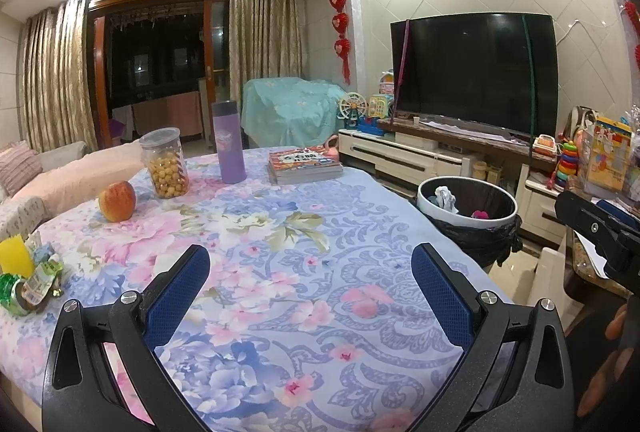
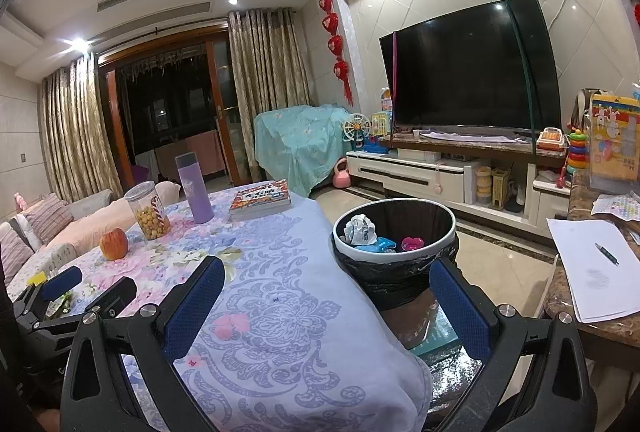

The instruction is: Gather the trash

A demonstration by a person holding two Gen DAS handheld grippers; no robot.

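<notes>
A white trash bin [image 1: 466, 202] with a black liner stands on the floor right of the table; it also shows in the right wrist view [image 2: 394, 228], holding crumpled paper and pink and blue scraps. Green and yellow wrappers [image 1: 28, 278] lie at the table's left edge. My left gripper [image 1: 310, 286] is open and empty above the floral tablecloth [image 1: 304, 232]. My right gripper [image 2: 326, 306] is open and empty over the table's right corner, near the bin. The left gripper [image 2: 86, 286] shows at the left of the right wrist view, near the wrappers.
An apple [image 1: 117, 201], a snack jar [image 1: 166, 164], a purple flask [image 1: 228, 142] and a stack of books [image 1: 304, 164] sit on the table's far side. A TV [image 1: 474, 74] on a cabinet is behind the bin. A side table with papers [image 2: 588, 268] is at right.
</notes>
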